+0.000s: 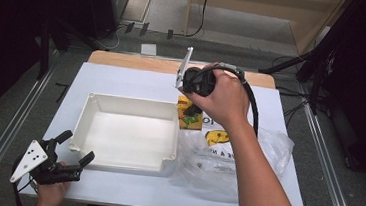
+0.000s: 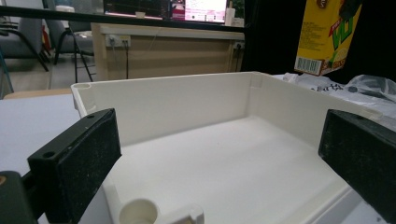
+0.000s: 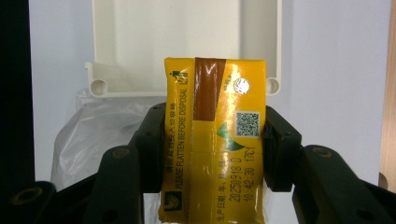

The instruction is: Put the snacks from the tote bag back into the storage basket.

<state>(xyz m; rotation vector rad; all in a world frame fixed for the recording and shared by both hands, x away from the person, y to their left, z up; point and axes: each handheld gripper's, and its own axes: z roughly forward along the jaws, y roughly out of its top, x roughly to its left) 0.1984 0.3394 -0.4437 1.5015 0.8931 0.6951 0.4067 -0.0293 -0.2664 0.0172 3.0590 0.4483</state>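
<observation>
right gripper: jaws clamped on both sides of yellow drink carton, held up off the table just right of the tray
left gripper: jaws wide apart, nothing between, at tray's near-left corner
tray: white, empty, mid-table
plastic bag: clear, crumpled, right of tray, under right forearm
table: white top
</observation>
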